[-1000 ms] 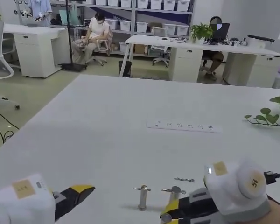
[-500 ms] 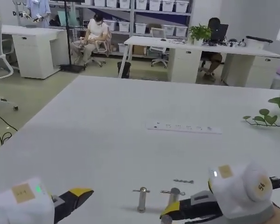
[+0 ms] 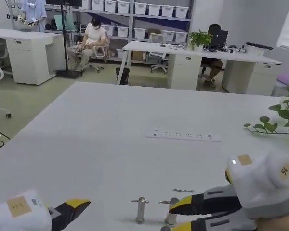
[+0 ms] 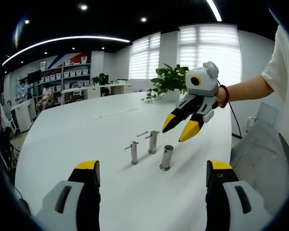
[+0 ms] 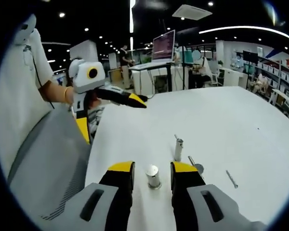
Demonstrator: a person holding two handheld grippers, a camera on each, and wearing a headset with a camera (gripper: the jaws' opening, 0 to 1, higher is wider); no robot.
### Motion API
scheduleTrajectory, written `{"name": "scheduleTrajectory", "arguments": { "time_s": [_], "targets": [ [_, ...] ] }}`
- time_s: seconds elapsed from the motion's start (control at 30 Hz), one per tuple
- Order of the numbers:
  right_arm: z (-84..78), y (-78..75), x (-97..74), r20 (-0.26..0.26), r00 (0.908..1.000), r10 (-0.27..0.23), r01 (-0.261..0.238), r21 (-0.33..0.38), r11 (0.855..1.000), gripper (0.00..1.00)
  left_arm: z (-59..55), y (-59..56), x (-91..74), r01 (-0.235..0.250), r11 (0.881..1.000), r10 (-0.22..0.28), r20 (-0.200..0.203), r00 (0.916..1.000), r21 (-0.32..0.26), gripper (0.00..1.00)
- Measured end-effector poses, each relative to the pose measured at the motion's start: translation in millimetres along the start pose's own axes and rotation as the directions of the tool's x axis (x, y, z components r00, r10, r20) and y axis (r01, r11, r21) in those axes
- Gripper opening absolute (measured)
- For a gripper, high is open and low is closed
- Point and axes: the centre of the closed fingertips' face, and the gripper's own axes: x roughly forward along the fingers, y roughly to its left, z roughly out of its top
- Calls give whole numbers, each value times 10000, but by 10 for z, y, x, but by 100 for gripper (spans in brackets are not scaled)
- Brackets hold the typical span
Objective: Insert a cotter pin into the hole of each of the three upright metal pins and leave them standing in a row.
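Note:
Three upright metal pins stand on the white table [image 3: 101, 144]. A cotter pin crosses the top of the left pin [image 3: 140, 210] [image 4: 133, 152] and of the middle pin [image 3: 171, 211] [image 4: 153, 142]. The third pin [image 4: 166, 157] [image 5: 153, 176] has a plain top. A loose cotter pin [image 3: 183, 190] [image 5: 231, 179] lies just beyond them. My right gripper [image 3: 176, 218] [image 4: 179, 127] is open, its yellow tips beside and slightly above the plain pin, which shows between its jaws in the right gripper view. My left gripper [image 3: 72, 209] [image 4: 151, 171] hangs wide open left of the row, holding nothing.
A white power strip [image 3: 183, 135] lies further back on the table. A trailing green plant [image 3: 274, 120] sits at the right edge. Desks, shelves and seated people are in the room behind.
The right gripper's jaws have spread apart at the plain pin and lifted slightly. The head camera has shifted, moving the whole scene.

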Motion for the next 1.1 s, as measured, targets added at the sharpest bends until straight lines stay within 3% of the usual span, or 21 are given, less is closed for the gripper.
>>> {"name": "scheduleTrajectory", "arguments": {
  "time_s": [0.23, 0.33, 0.57, 0.8, 1.1],
  "targets": [
    [-37, -273, -161, -212, 9977, -641, 652, 564, 9963, 34, 19, -8, 23, 52, 9998, -51, 61, 10000, -175, 95],
    [-86, -479, -228, -439, 9921, -1175, 1193, 406, 9920, 33, 21, 4, 35, 22, 9998, -21, 40, 10000, -181, 97],
    [-259, -881, -293, -1014, 9776, -1845, 1912, 608, 9797, 31, -12, 36, 46, -144, 9998, 141, -174, 9997, -151, 99],
    [-411, -1183, -227, -1421, 9658, -2170, 2290, 741, 9706, 26, -3, 89, 50, -323, 9994, 322, -67, 9995, -137, 97],
    [-578, -1461, -24, -1910, 9596, -2068, 2272, 917, 9695, 25, 0, 112, 85, -417, 9991, 417, 107, 9991, -23, 94]
  ]
}}
